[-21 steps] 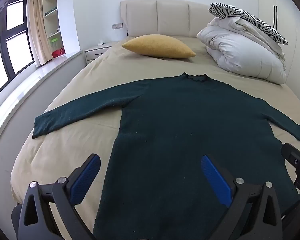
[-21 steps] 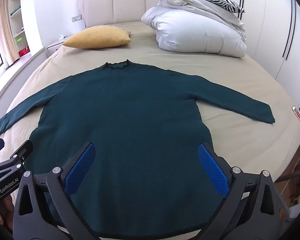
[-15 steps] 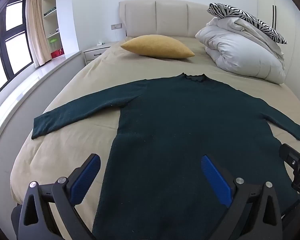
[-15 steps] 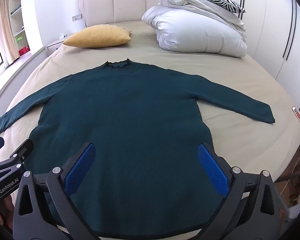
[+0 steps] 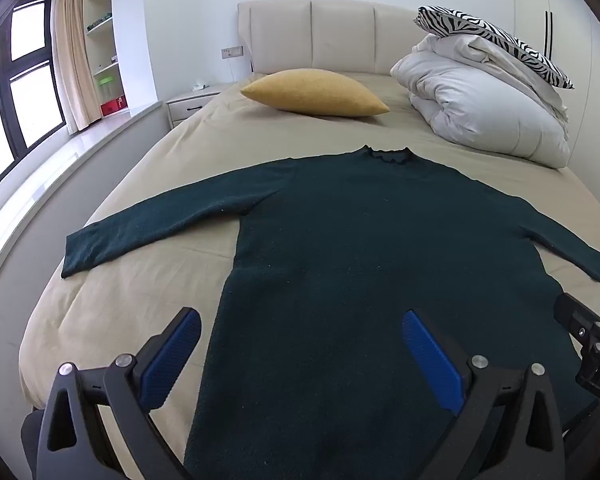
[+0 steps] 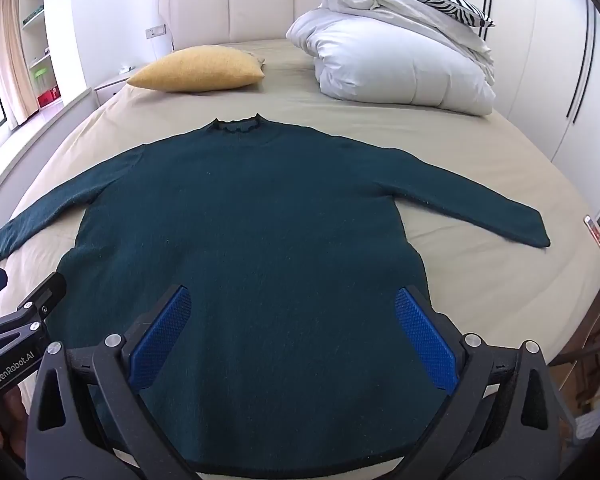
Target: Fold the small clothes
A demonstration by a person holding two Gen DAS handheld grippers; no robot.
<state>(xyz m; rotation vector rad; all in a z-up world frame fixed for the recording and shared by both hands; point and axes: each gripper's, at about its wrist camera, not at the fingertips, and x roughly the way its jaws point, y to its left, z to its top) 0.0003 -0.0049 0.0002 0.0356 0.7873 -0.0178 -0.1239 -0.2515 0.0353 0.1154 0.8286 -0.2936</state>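
Hardly anything has shifted since the earlier frames: both grippers have only drifted a touch. Nearest me, the left gripper [image 5: 300, 344] hovers over the sweater's [image 5: 380, 280] lower left side, jaws spread wide, holding nothing. Beside it the right gripper [image 6: 292, 328] hangs over the hem, jaws equally wide and empty. That sweater (dark green) lies flat on the bed [image 6: 480, 152], sleeves out to both sides. Beyond its collar rest a yellow pillow [image 5: 316, 92] and a white duvet [image 6: 400, 64].
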